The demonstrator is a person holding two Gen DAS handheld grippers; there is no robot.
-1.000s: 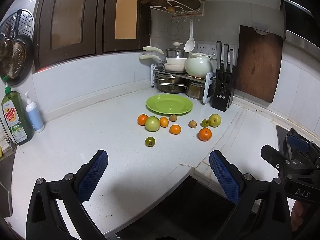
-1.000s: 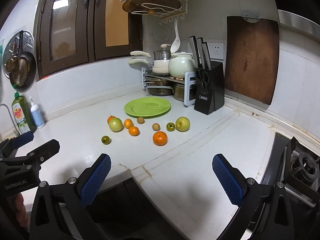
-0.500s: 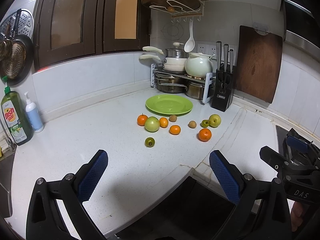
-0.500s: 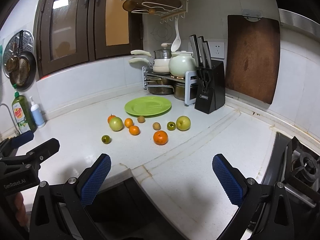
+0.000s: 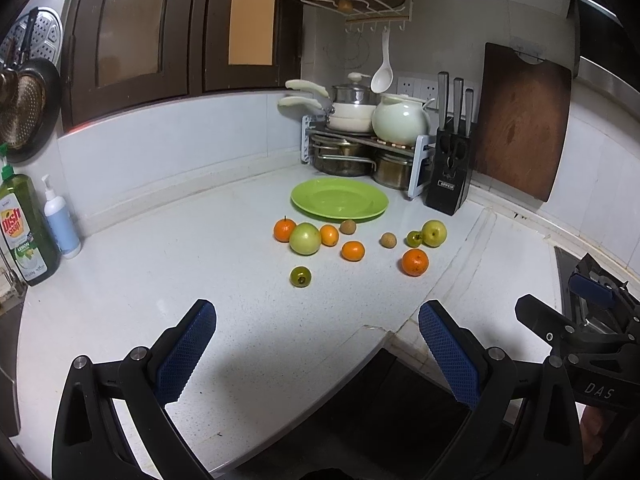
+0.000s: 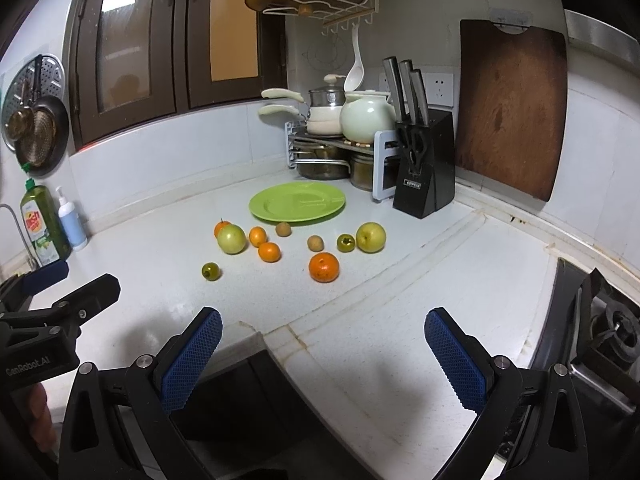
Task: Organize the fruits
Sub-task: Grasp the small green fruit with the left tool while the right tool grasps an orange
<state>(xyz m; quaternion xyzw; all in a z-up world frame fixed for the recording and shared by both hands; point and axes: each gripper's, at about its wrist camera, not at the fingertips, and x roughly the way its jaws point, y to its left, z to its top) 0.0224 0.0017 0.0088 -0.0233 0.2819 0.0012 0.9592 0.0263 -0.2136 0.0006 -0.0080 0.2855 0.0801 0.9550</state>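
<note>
Both tongs spread wide and empty, left tongs (image 5: 316, 344) and right tongs (image 6: 322, 346) low over the near desk (image 5: 160, 280) edge. Ahead, well apart: loose fruits (image 5: 352, 250), small green one (image 5: 300, 276) nearest left, big orange (image 6: 323, 267) nearest right. Farthest, bare green plate (image 5: 340, 199).

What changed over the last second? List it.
Almost nothing. Both views drifted slightly. Left gripper and right gripper stay open and empty, short of the fruit. The green plate is still bare; the oranges, apples and small fruits lie where they were.
</note>
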